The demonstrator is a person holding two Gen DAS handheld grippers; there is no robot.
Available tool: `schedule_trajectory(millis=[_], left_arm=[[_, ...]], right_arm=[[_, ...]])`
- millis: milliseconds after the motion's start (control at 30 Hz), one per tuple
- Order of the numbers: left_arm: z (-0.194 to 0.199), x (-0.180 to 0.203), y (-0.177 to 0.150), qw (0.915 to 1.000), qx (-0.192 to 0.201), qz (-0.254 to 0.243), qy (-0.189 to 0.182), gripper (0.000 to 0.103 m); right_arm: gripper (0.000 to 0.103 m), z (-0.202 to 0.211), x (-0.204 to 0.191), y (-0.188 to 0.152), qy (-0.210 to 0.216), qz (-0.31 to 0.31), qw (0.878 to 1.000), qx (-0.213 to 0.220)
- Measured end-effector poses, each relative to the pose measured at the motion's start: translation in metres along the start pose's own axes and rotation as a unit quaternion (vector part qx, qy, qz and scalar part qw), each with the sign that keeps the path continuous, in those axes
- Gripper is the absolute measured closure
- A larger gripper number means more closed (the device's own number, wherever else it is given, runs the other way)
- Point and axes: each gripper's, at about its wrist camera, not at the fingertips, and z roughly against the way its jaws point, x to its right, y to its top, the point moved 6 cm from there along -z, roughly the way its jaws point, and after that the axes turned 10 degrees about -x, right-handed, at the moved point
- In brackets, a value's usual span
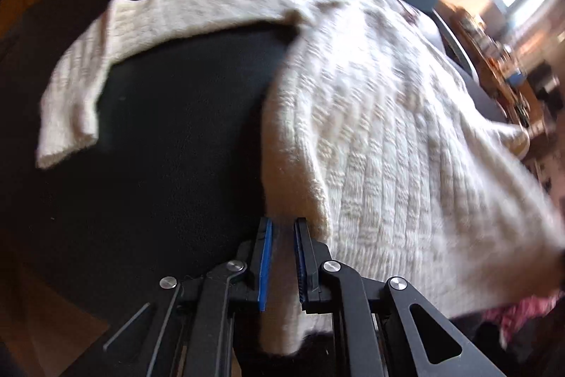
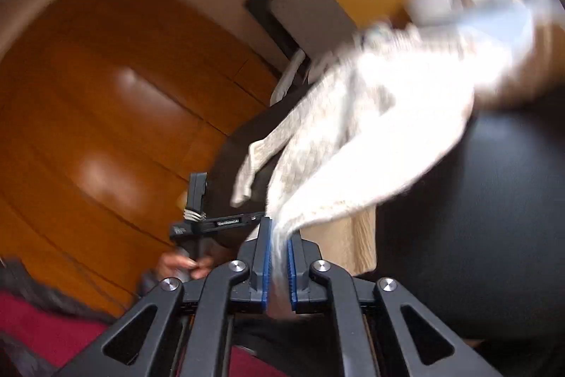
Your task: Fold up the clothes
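Cream knit sweater (image 1: 370, 115) pinched in both left tongs (image 1: 282, 228) and right tongs (image 2: 279, 235); apparently lifted, blurred.

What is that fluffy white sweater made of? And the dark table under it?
The sweater looks like thick knitted wool or a similar yarn: cream, fuzzy, with raised ribs. The table has a matte black top, maybe painted wood or laminate; the blur leaves that open.
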Motion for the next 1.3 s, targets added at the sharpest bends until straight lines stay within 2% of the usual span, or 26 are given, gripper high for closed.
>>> schedule_trajectory(millis=[33,100,167,233,267,333,400,467,533,667,767,833,867,900,933,967,1000,1100,1167,1200,1233,1300], left_arm=[[-0.004,0.004,-0.004,0.9999,-0.008,-0.009,0.006,0.091],[-0.012,0.011,-0.012,0.9992,-0.020,-0.022,0.027,0.091],[-0.010,0.013,-0.015,0.9994,-0.020,-0.021,0.021,0.091],[-0.006,0.008,-0.016,0.9997,-0.022,0.000,-0.008,0.091],[-0.002,0.003,-0.015,0.9995,-0.019,0.013,-0.023,0.091],[0.005,-0.012,-0.009,0.9974,-0.008,0.051,-0.050,0.088],[0.006,-0.026,-0.004,0.9926,-0.005,0.088,-0.084,0.087],[0.005,-0.033,0.001,0.9892,-0.003,0.111,-0.095,0.087],[0.001,-0.033,0.005,0.9896,-0.003,0.112,-0.091,0.086],[-0.007,-0.016,0.017,0.9925,-0.004,0.090,-0.083,0.082],[-0.015,-0.002,0.032,0.9940,-0.009,0.069,-0.084,0.082],[-0.023,0.008,0.040,0.9949,-0.015,0.052,-0.086,0.082],[-0.025,0.013,0.046,0.9951,-0.013,0.040,-0.089,0.082],[-0.024,0.020,0.049,0.9946,-0.009,0.027,-0.100,0.082],[-0.018,0.025,0.052,0.9931,-0.003,0.016,-0.116,0.082],[-0.012,0.029,0.054,0.9912,0.003,0.006,-0.132,0.082],[-0.005,0.033,0.056,0.9889,0.009,-0.003,-0.148,0.082],[0.010,0.015,0.067,0.9876,0.031,0.017,-0.153,0.079],[0.015,-0.015,0.077,0.9866,0.043,0.063,-0.144,0.079],[0.016,-0.034,0.082,0.9844,0.045,0.097,-0.140,0.078],[0.017,-0.052,0.085,0.9820,0.047,0.128,-0.131,0.078],[0.023,-0.087,0.090,0.9757,0.065,0.183,-0.100,0.078]], right_arm=[[0.097,0.003,0.002,-0.005,-0.039,0.010,0.999,-0.024],[0.095,-0.006,0.039,-0.022,-0.092,-0.040,0.992,-0.075],[0.093,-0.012,0.076,-0.038,-0.139,-0.091,0.979,-0.118],[0.088,-0.002,0.110,-0.046,-0.180,-0.139,0.969,-0.099],[0.079,0.004,0.124,-0.048,-0.195,-0.157,0.965,-0.082],[0.079,0.014,0.145,-0.044,-0.173,-0.191,0.965,-0.043],[0.076,0.012,0.163,-0.028,-0.129,-0.221,0.967,-0.008],[0.071,0.002,0.178,-0.005,-0.084,-0.247,0.965,0.016],[0.068,-0.013,0.191,0.021,-0.045,-0.268,0.962,0.029],[0.065,-0.053,0.215,0.064,-0.031,-0.275,0.961,0.011],[0.064,-0.084,0.218,0.086,-0.050,-0.253,0.966,-0.028],[0.068,-0.099,0.205,0.099,-0.087,-0.196,0.976,-0.046],[0.087,-0.106,0.197,0.105,-0.127,-0.155,0.978,-0.058],[0.093,-0.110,0.185,0.110,-0.216,-0.086,0.969,-0.079],[0.093,-0.112,0.172,0.115,-0.312,-0.007,0.945,-0.095],[0.093,-0.110,0.158,0.119,-0.415,0.085,0.900,-0.101],[0.093,-0.106,0.155,0.121,-0.471,0.133,0.865,-0.109],[0.093,-0.091,0.192,0.120,-0.518,0.107,0.836,-0.144],[0.092,-0.083,0.211,0.119,-0.527,0.074,0.834,-0.143],[0.091,-0.079,0.217,0.120,-0.523,0.058,0.839,-0.139],[0.089,-0.074,0.215,0.123,-0.504,0.042,0.854,-0.124],[0.083,-0.062,0.201,0.133,-0.478,0.026,0.874,-0.081]])
